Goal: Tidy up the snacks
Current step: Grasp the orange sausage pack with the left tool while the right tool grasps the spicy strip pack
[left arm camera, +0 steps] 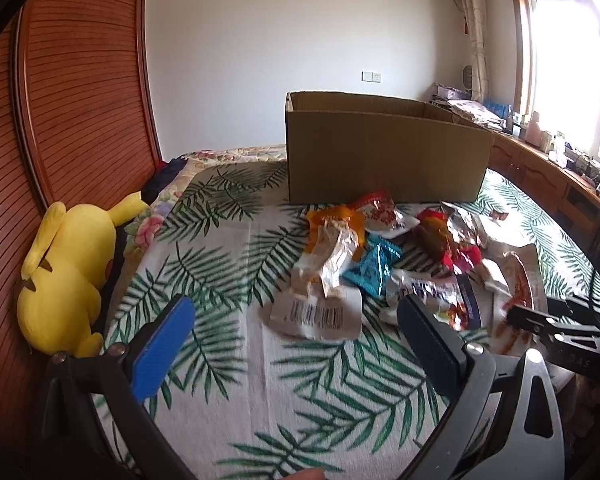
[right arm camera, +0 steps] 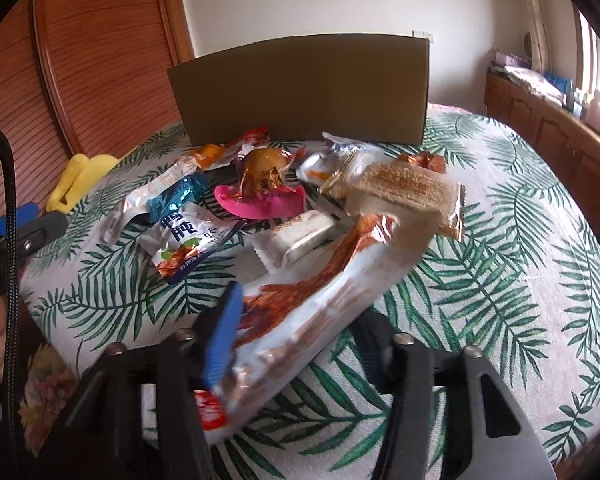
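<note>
— Gripping the long white snack bag [right arm camera: 320,300] was the step in hand, I'd say: the right gripper [right arm camera: 300,332] had the bag between its fingers, the blue pad against one face, the other finger hidden behind the foil. The bag's far end stood lifted toward the cardboard box [right arm camera: 300,92], slightly blurred.

— And the left gripper [left arm camera: 296,344]?

— Spread wide and holding nothing, low over the leaf-print bedspread [left arm camera: 228,380], short of the pile.

— What did the next move call for?

— By my judgement, carrying that bag up over the box's near wall and letting it go inside. The bag was limp, glossy and crinkled, printed with brown strips, so it could sag or slip from a pinch at one end.

— What lay between the grippers and the box?

— Nearer the grippers than the box, a white packet with a barcode [left arm camera: 316,316]; beyond it a teal foil pouch [left arm camera: 374,270], a pale rectangular wafer pack [right arm camera: 404,192], and a round pastry in clear wrap on pink [right arm camera: 260,184]. All were loose, shiny, wrinkled film, heaped just in front of the box.

— And the box?

— Plain matte brown cardboard, open-topped, upright on the bed behind the pile. Left of it lay a soft yellow plush toy [left arm camera: 64,276] against the ribbed wooden headboard [left arm camera: 72,92].
</note>
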